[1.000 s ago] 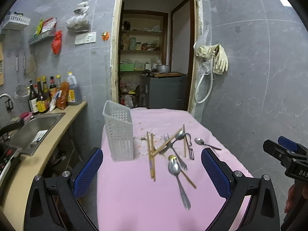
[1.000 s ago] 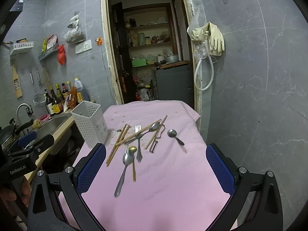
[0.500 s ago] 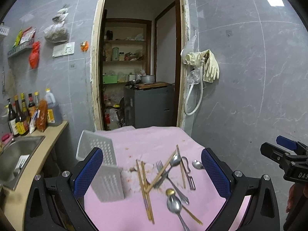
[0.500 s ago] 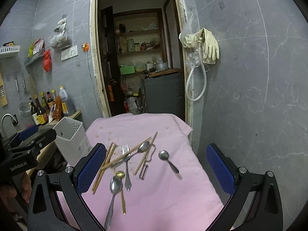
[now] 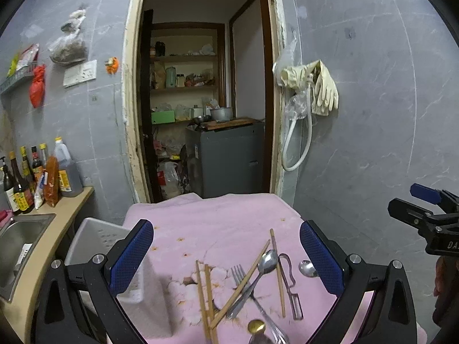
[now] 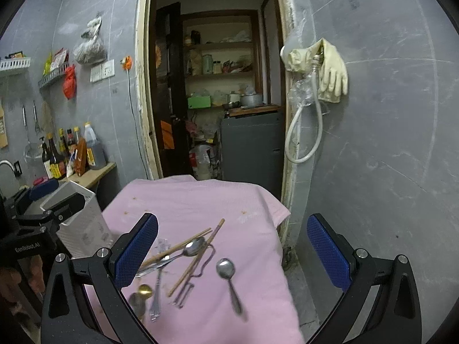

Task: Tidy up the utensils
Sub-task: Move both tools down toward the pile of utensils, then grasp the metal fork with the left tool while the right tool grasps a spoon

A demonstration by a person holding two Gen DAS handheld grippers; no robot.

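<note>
- My left gripper [image 5: 225, 253] hangs over the pink cloth [image 5: 223, 220], fingers spread wide, nothing between them
- The white utensil basket [image 5: 94, 242] stands at the cloth's left edge
- Chopsticks [image 5: 205, 298], a fork [image 5: 243, 279], spoons and a peeler [image 5: 289, 283] lie piled mid-cloth; 1 spoon [image 6: 226, 271] sits apart to their right
- My right gripper [image 6: 232, 246] is also spread wide and empty above the cloth
</note>
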